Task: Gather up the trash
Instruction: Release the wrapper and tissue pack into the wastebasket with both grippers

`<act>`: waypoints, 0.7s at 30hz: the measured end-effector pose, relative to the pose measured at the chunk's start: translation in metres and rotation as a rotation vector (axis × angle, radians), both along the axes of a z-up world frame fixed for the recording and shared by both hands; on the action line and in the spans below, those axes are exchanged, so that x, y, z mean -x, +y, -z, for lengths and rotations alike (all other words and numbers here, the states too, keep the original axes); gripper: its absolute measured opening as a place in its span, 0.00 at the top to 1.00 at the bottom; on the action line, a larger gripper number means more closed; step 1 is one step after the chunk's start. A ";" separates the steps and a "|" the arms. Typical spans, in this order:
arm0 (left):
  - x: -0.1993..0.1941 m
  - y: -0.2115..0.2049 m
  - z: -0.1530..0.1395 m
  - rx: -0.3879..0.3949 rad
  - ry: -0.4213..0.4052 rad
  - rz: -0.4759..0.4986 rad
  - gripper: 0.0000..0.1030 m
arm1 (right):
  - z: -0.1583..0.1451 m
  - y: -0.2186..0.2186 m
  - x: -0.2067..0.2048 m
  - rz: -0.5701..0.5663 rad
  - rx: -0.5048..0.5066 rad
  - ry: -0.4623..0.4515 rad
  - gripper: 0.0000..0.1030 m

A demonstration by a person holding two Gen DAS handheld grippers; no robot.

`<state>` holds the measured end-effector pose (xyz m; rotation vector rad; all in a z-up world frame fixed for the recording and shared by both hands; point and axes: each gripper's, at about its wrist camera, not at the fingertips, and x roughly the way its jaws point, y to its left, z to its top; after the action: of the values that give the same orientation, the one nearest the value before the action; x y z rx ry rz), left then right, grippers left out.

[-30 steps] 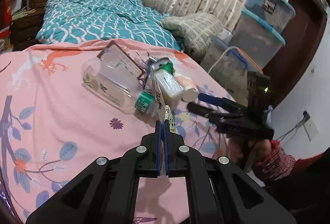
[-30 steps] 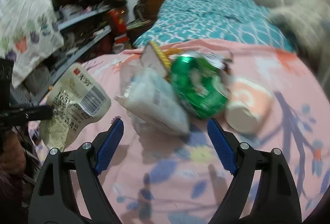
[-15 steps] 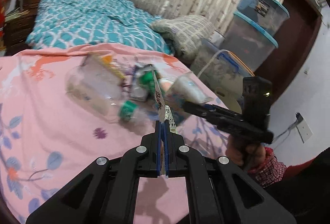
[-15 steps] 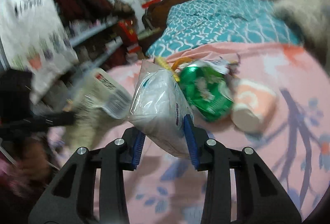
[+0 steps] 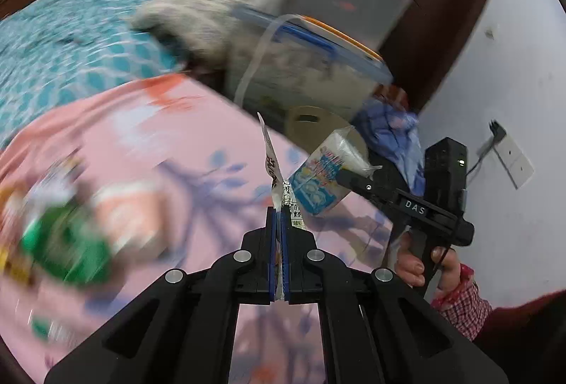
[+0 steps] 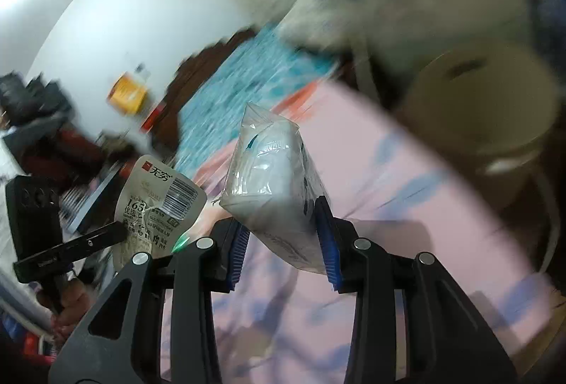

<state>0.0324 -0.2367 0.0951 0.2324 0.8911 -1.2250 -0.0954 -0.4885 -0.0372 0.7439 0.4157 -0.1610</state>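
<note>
Two pieces of trash are held above the pink floral bedspread (image 5: 148,150), and the round beige bin (image 6: 484,108) stands just beyond the bed's edge. To do the carrying step well, each load should be brought fully over the bin's mouth before any release, with the grips kept firm during the swing. The right gripper (image 6: 283,242) is closed partway, its blue pads (image 6: 327,239) pressed on both sides of a soft white plastic-wrapped tissue pack (image 6: 272,186), after its jaws have just been closing. The left gripper (image 5: 278,235) is fully closed on the lower edge of a flat white printed snack pouch (image 6: 155,203), which is held upright. More trash, blurred, is left on the bedspread.
</note>
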 end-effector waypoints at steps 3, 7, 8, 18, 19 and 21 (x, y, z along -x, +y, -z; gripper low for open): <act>0.006 -0.078 0.005 -0.035 -0.012 0.080 0.98 | 0.000 -0.039 0.020 0.104 0.019 -0.003 0.62; 0.010 -0.170 0.015 -0.067 0.003 0.144 0.98 | 0.007 -0.092 0.038 0.216 0.025 0.019 0.62; 0.011 -0.183 0.017 -0.070 0.006 0.148 0.98 | 0.009 -0.097 0.042 0.226 0.023 0.025 0.62; 0.004 -0.308 0.057 -0.151 -0.004 0.107 0.88 | 0.027 -0.144 0.028 0.295 0.060 0.070 0.50; 0.004 -0.313 0.061 -0.167 -0.004 0.098 0.61 | 0.028 -0.147 0.027 0.310 0.056 0.076 0.39; 0.004 -0.318 0.068 -0.171 -0.019 0.063 0.47 | 0.026 -0.146 0.030 0.322 0.047 0.075 0.38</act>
<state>0.0284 -0.5544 0.0272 0.4109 0.9786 -1.2032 -0.1257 -0.6345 -0.0636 0.7570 0.3597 -0.5000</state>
